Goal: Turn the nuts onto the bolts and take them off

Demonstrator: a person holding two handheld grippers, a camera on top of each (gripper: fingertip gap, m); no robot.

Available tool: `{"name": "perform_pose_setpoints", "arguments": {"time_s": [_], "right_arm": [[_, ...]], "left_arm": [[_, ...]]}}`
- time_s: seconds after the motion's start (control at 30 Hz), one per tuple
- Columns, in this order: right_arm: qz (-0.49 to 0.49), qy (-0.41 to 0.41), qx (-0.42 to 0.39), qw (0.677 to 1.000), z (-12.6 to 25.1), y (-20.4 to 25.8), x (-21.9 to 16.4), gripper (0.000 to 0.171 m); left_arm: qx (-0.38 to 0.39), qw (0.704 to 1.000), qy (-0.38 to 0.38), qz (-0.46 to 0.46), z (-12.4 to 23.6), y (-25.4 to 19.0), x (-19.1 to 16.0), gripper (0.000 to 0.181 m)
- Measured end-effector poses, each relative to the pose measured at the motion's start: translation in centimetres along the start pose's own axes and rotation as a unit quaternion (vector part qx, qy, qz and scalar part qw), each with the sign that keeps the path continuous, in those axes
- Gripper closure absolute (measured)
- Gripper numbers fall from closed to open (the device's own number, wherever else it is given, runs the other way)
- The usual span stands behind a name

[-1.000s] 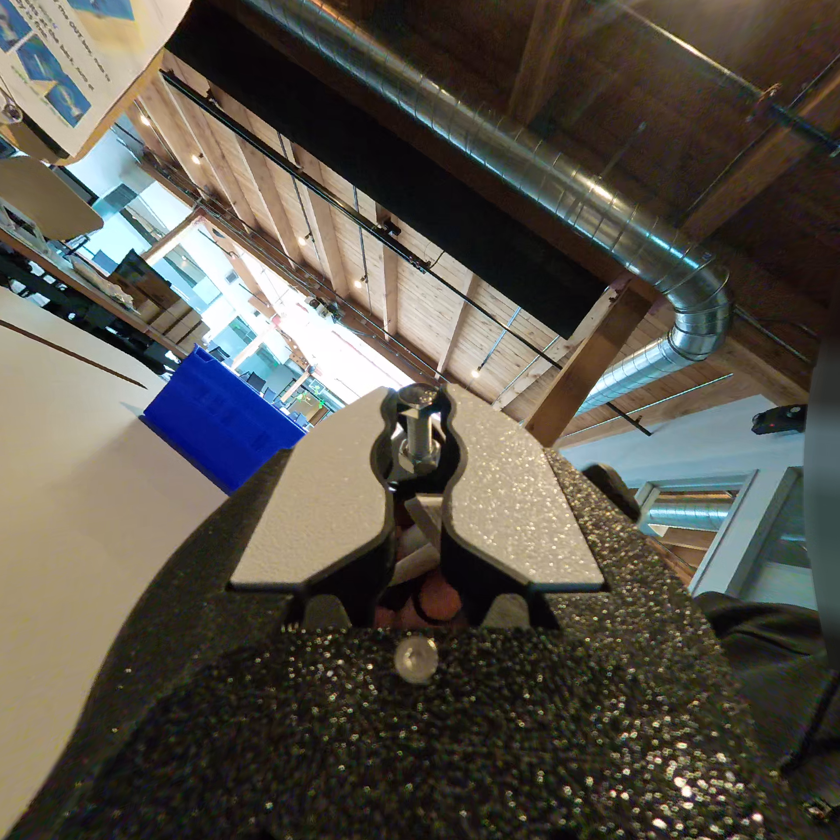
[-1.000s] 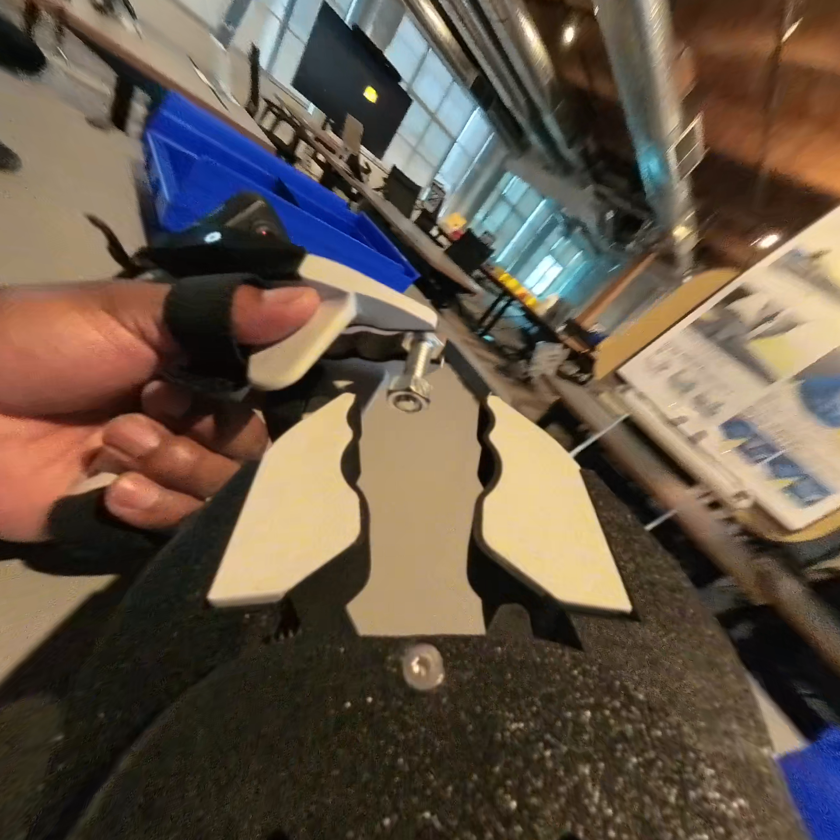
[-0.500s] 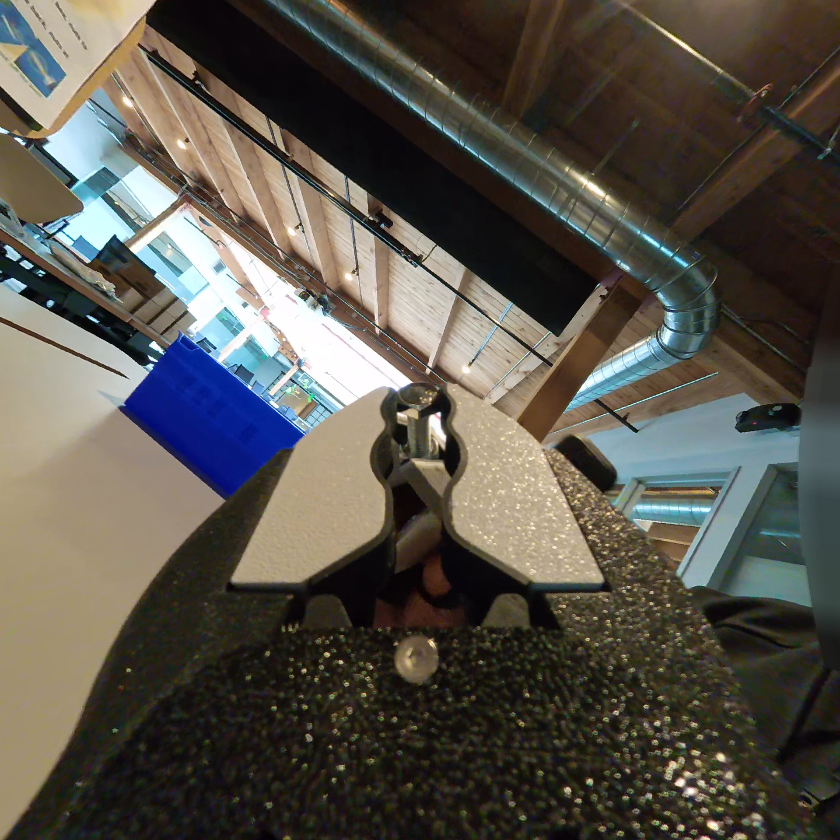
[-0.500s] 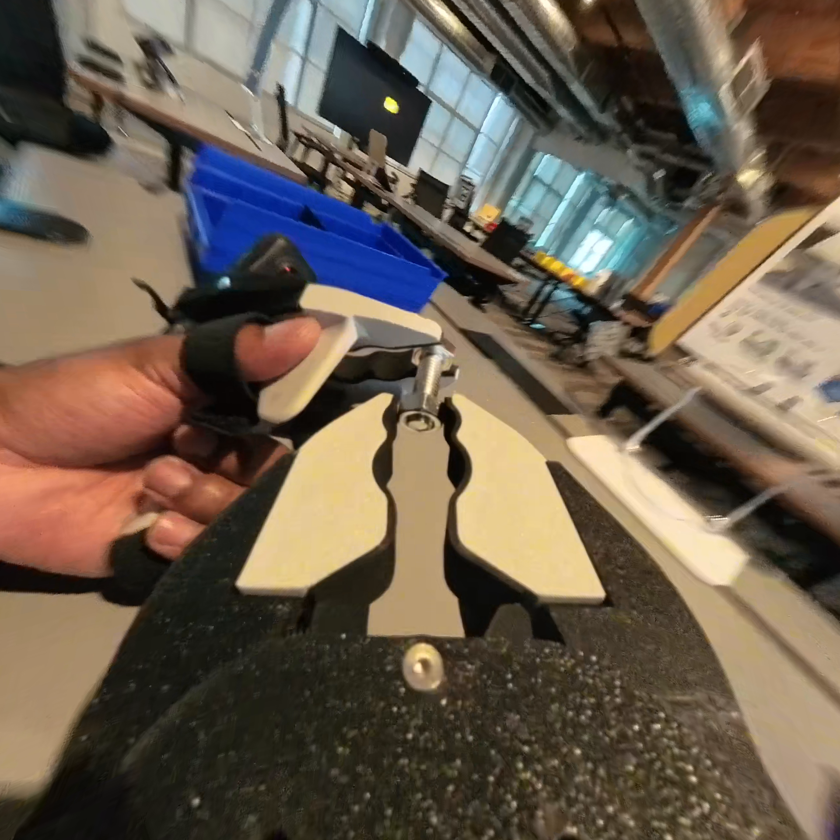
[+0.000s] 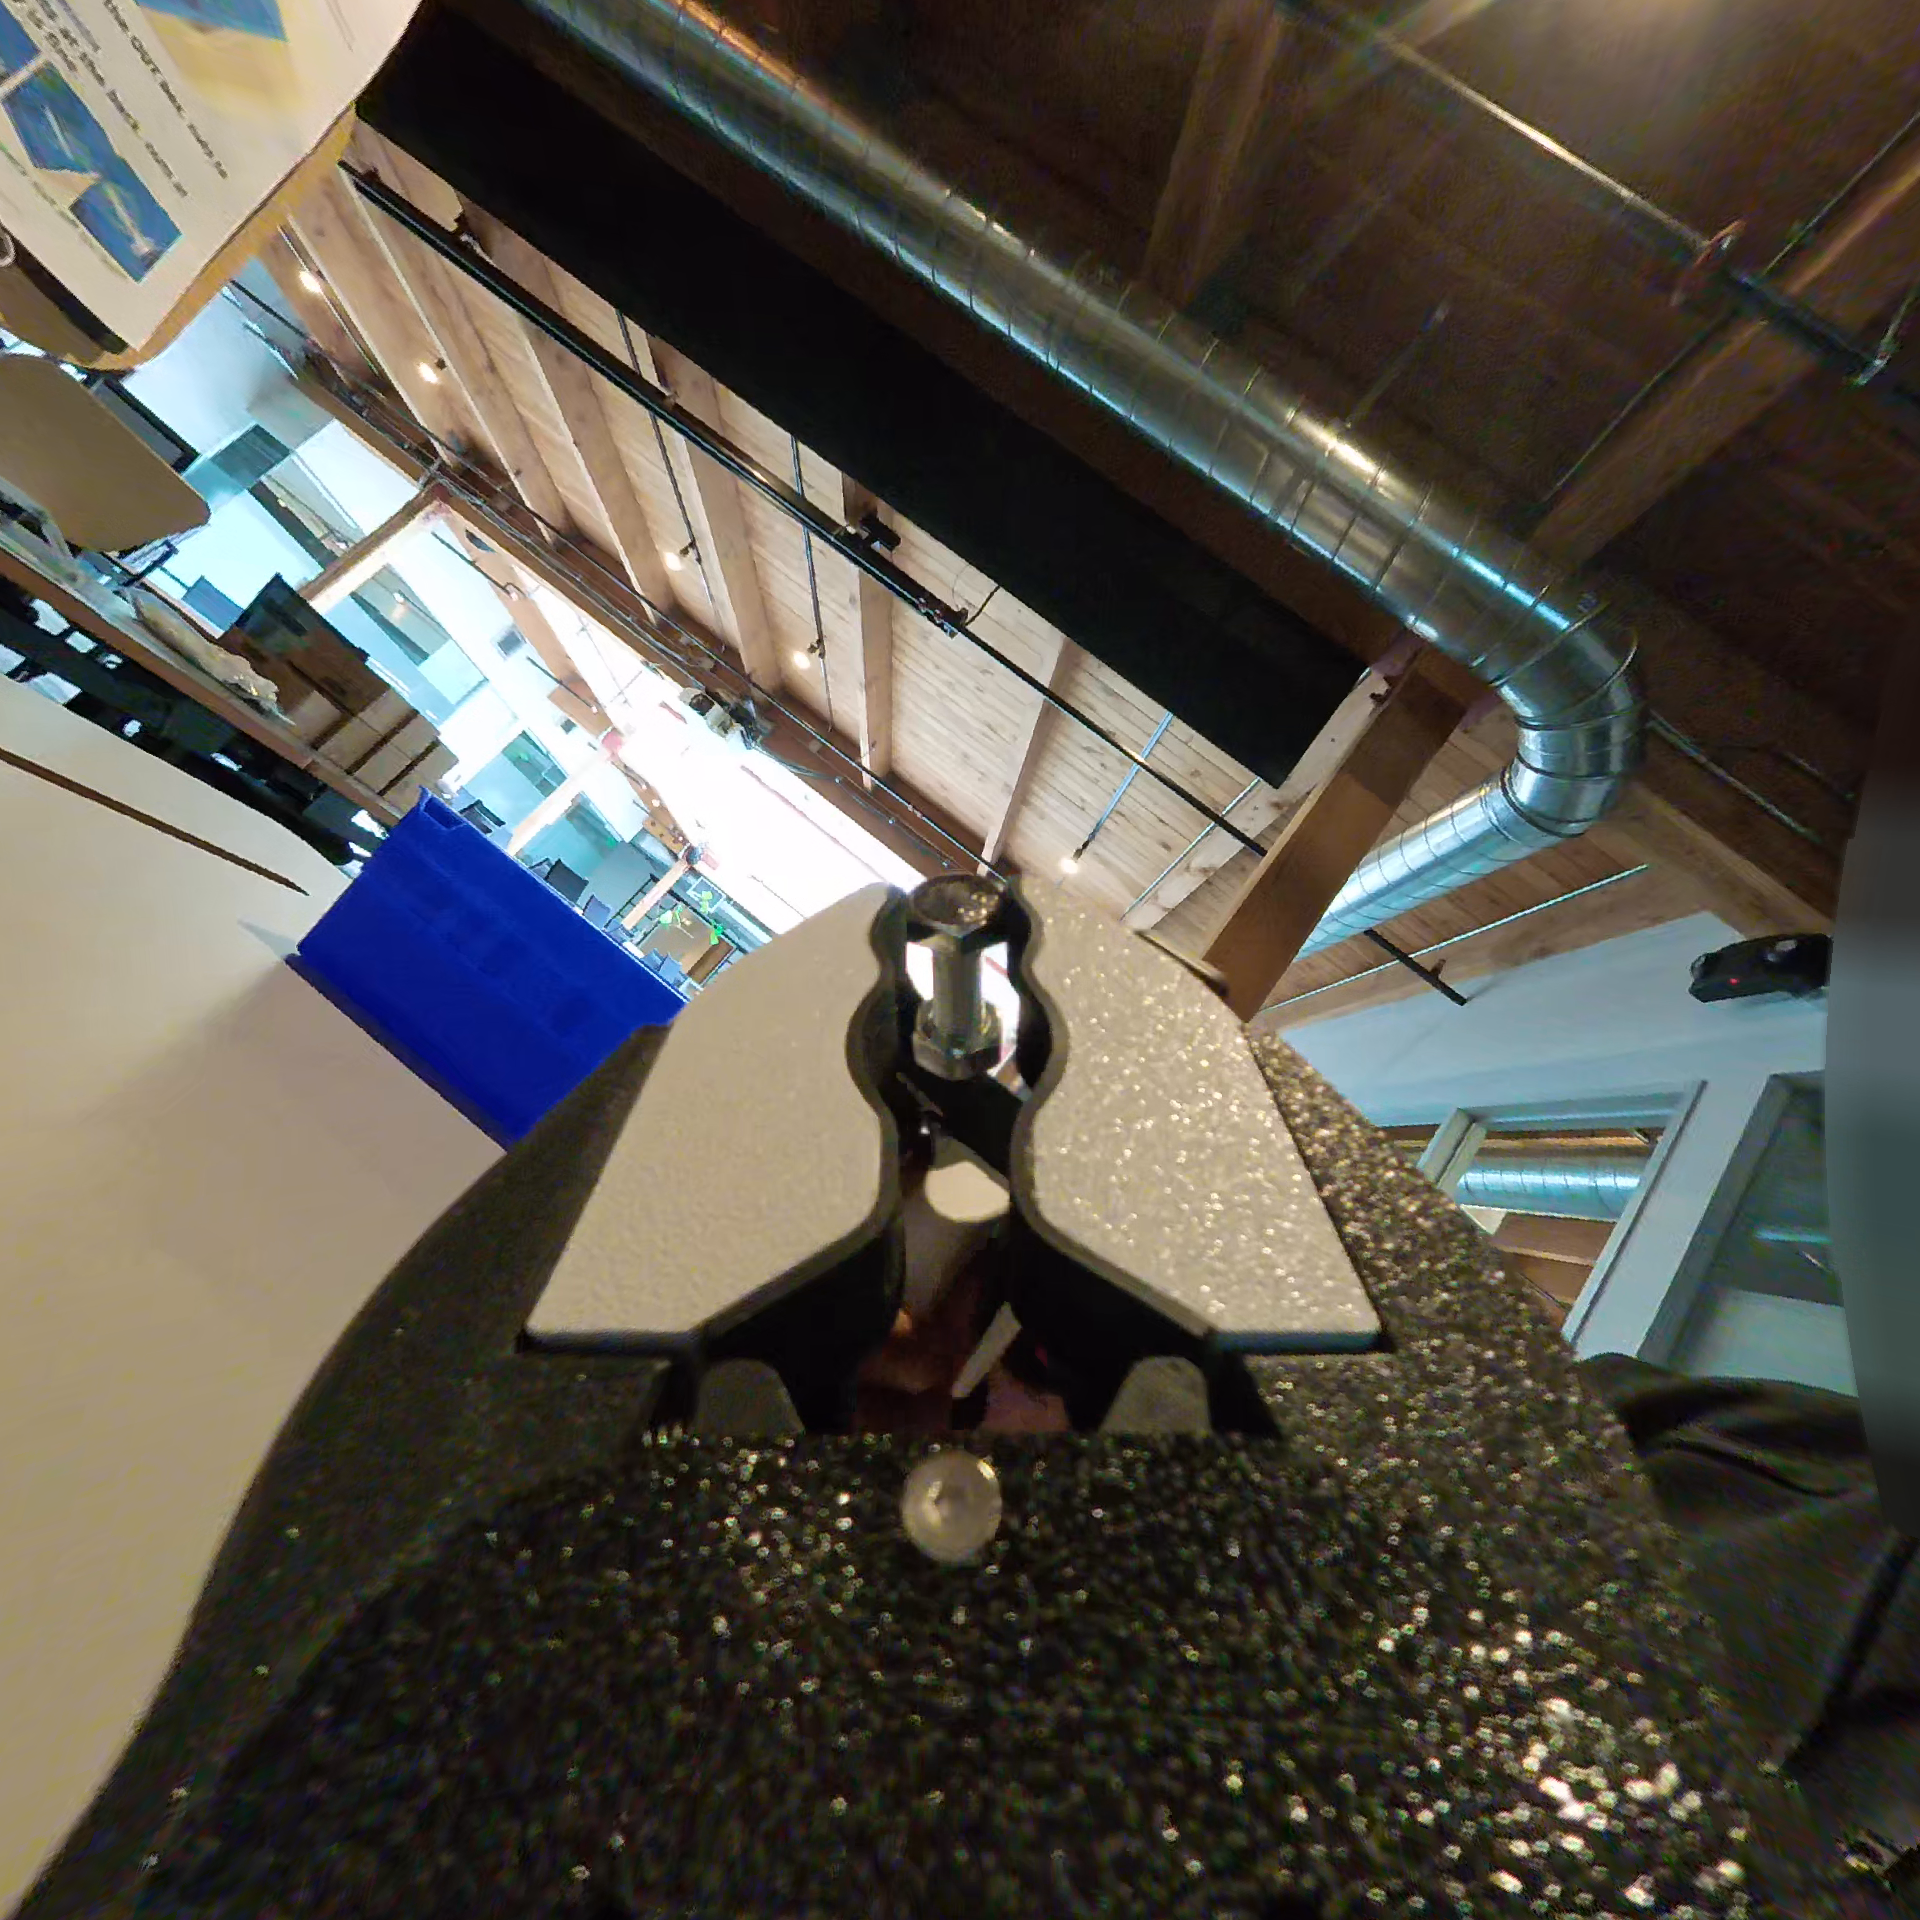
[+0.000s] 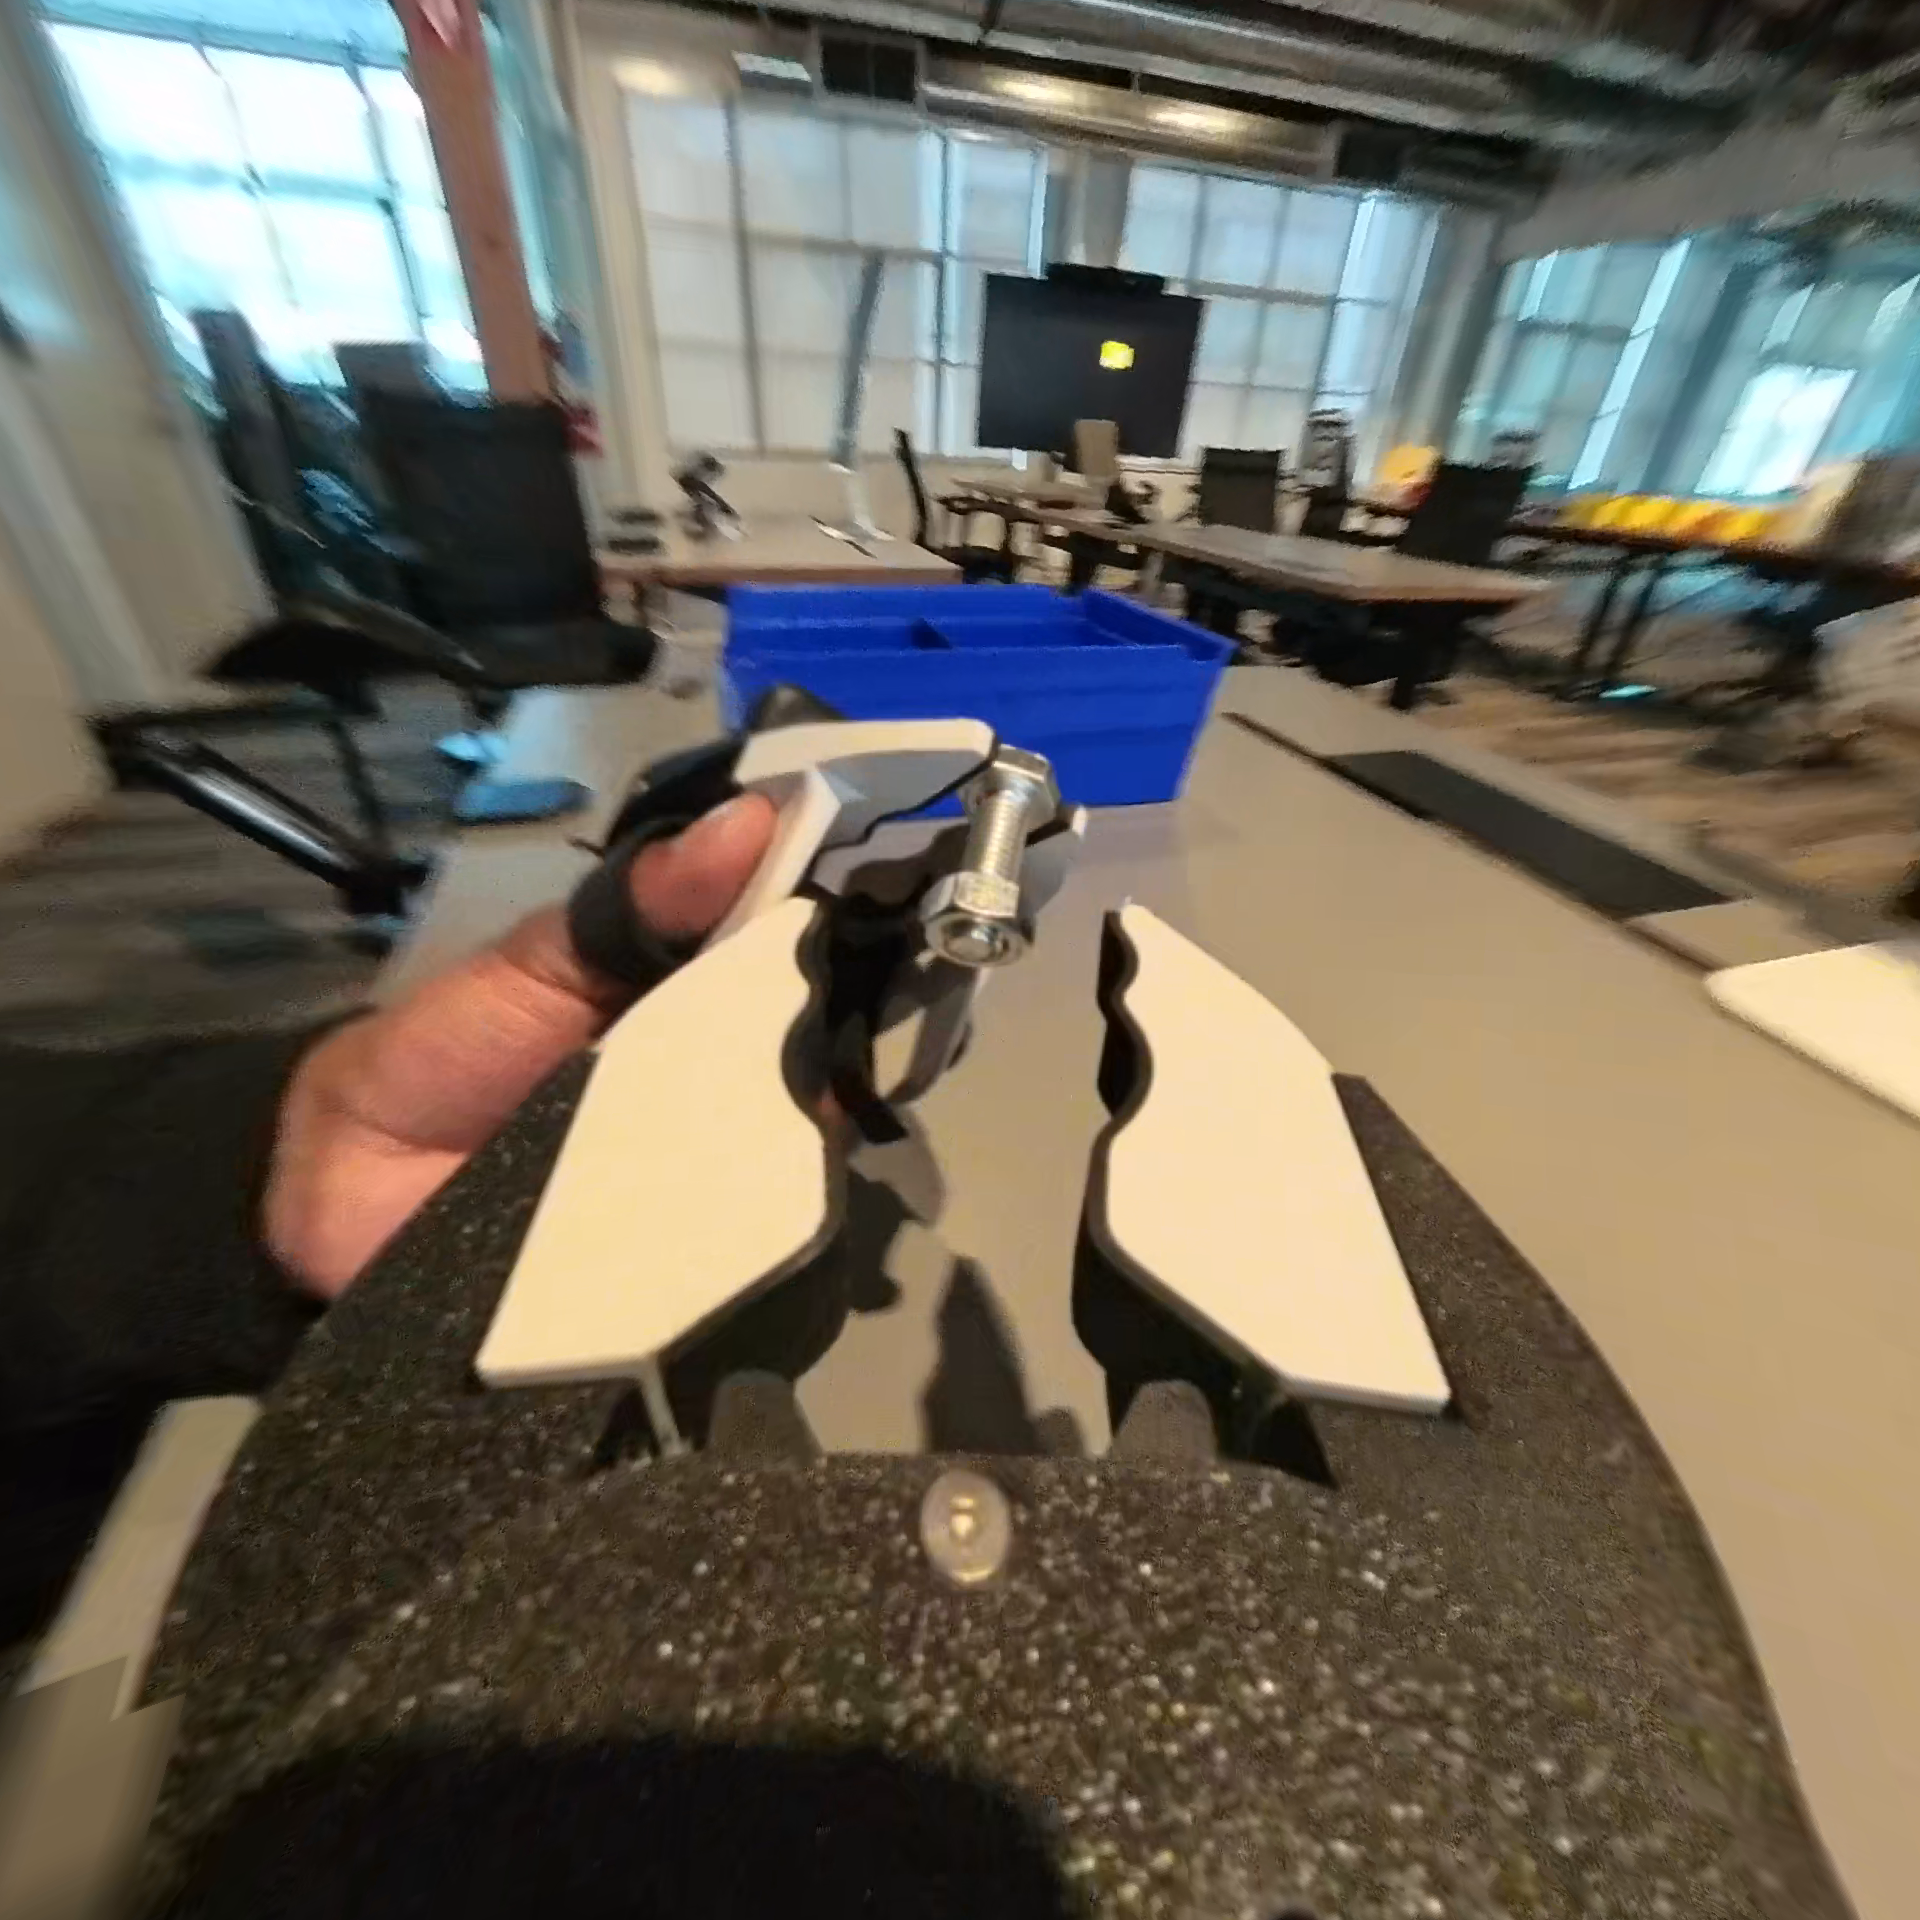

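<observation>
My left gripper (image 5: 956, 914) is shut on the hexagonal head of a silver bolt (image 5: 951, 982) and points up toward the ceiling. A silver nut (image 5: 951, 1049) sits on the threaded end of the bolt. In the right wrist view the left gripper (image 6: 883, 758), held by a hand (image 6: 468, 1039), presents the bolt (image 6: 1000, 831) with the nut (image 6: 977, 920) facing me. My right gripper (image 6: 966, 920) is open. Its white fingers (image 6: 707, 1091) stand on either side of the nut, apart from it.
A blue bin (image 6: 966, 686) stands on the grey table (image 6: 1403, 1018) behind the bolt; it also shows in the left wrist view (image 5: 468, 966). A white flat piece (image 6: 1839, 1029) lies at the right. Office chairs (image 6: 436, 623) stand to the left. Both grippers' tips are close together, under 4 cm apart.
Half a second ago my right gripper's fingers were closed in around the nut; now they are spread apart and the gripper has rolled. My left gripper still holds the bolt.
</observation>
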State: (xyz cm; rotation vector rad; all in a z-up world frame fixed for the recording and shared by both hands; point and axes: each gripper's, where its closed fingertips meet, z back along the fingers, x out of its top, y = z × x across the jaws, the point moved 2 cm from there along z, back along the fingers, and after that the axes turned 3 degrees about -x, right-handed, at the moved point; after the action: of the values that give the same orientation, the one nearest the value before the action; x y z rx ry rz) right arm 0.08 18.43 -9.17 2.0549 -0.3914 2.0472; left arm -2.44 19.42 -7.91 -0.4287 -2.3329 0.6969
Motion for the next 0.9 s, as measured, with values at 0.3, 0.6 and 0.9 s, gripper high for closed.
{"name": "perform_pose_setpoints", "arguments": {"time_s": [0.3, 0.6, 0.9], "right_arm": [[0.313, 0.034, -0.173, 0.933, 0.23, 0.61, 0.59, 0.140], [0.237, 0.037, -0.161, 0.957, 0.33, -0.10, 0.51, 0.152], [-0.084, 0.008, 0.002, 0.996, 0.11, -0.21, 0.07, 0.151]], "left_arm": [[-0.001, 1.000, 0.002, 0.001, -0.08, 0.00, -0.09, 0.165], [0.000, 1.000, 0.005, 0.007, -0.12, 0.13, -0.23, 0.165], [0.006, 1.000, 0.005, 0.009, -0.05, 0.31, -0.24, 0.165]]}}
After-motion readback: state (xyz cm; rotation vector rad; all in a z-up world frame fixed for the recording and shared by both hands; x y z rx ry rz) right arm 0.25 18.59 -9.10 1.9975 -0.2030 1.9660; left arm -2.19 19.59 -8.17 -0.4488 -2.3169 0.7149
